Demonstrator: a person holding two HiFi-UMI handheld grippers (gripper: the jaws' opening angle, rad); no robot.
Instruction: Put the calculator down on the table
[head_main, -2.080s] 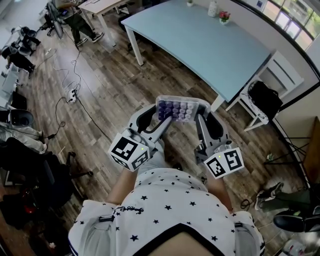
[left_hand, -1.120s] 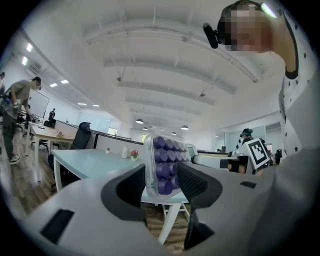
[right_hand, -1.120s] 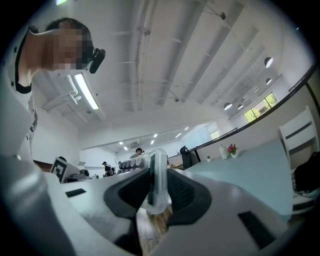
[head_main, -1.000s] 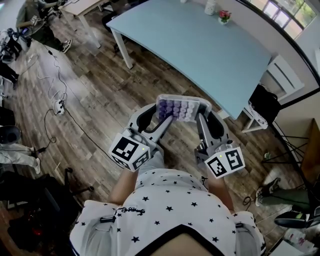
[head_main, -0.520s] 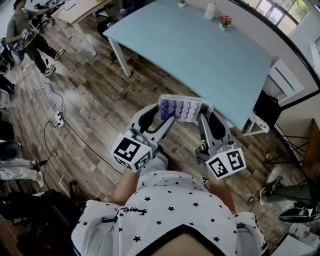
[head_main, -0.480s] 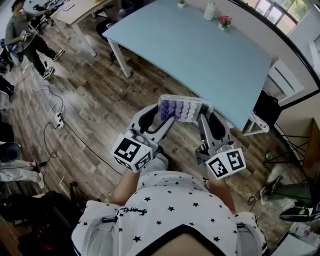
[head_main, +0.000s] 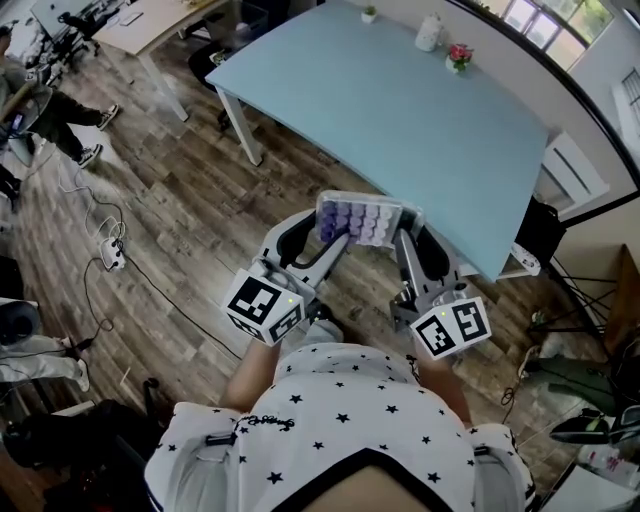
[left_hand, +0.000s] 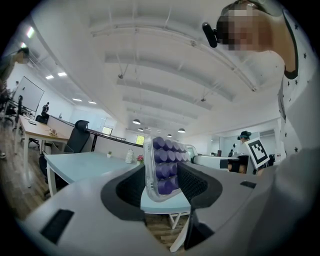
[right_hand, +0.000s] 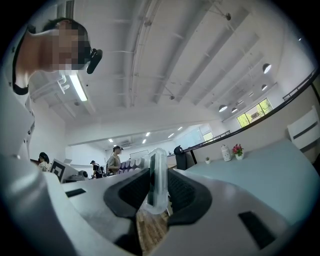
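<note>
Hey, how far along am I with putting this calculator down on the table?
Done: the calculator is picked up, with the left gripper and right gripper each shut on one end. In hand: it is held in the air, in the head view just short of the blue table. Left: bring it over the tabletop, lower it and open both grippers.

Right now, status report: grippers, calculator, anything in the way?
Left gripper, right gripper both shut on calculator, one each end. Calculator airborne, not yet on blue table. Flowers at table's far edge, off the path.
</note>
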